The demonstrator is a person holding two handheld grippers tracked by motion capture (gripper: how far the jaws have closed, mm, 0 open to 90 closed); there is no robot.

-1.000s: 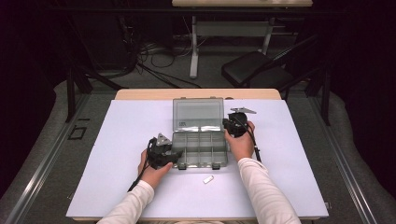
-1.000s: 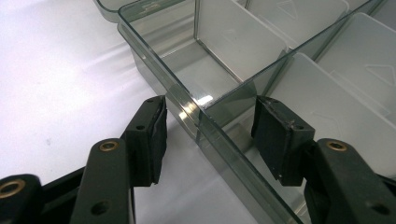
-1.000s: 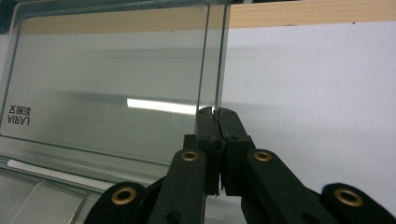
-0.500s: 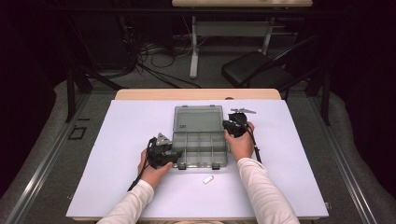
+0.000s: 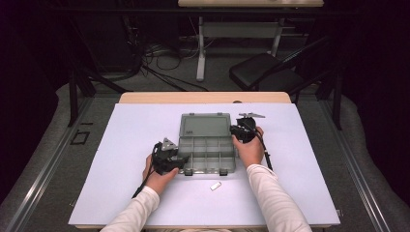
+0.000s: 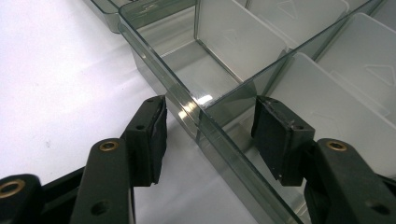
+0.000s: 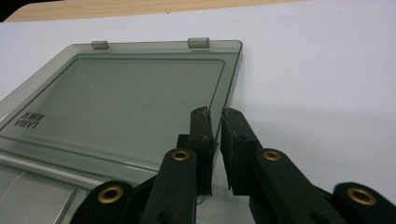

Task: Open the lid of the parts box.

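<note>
So the clear organizer box [image 5: 207,153] sits about mid-table on the white mat [image 5: 121,145], its long side running left to right, with the lid [image 5: 205,125] flung open and lying nearly flat on the far side, hinge along the back edge. The clasp side faces the person. The left gripper [image 5: 180,161] is at the box's near-left corner – in the left gripper view its jaws stand apart, straddling the box's outer wall [image 6: 187,109], one pad outside over the mat and one inside over a compartment, not squeezing. The right gripper [image 7: 215,122] is at the lid's right edge – jaws nearly together with that edge between them, though I can't tell if they're really clamping it. A small white piece [image 5: 215,185] lies on the mat just in front of the box, clear of both grippers. Beyond the table there's a black chair [image 5: 270,72] and some cables [image 5: 159,72] on the floor.
</note>
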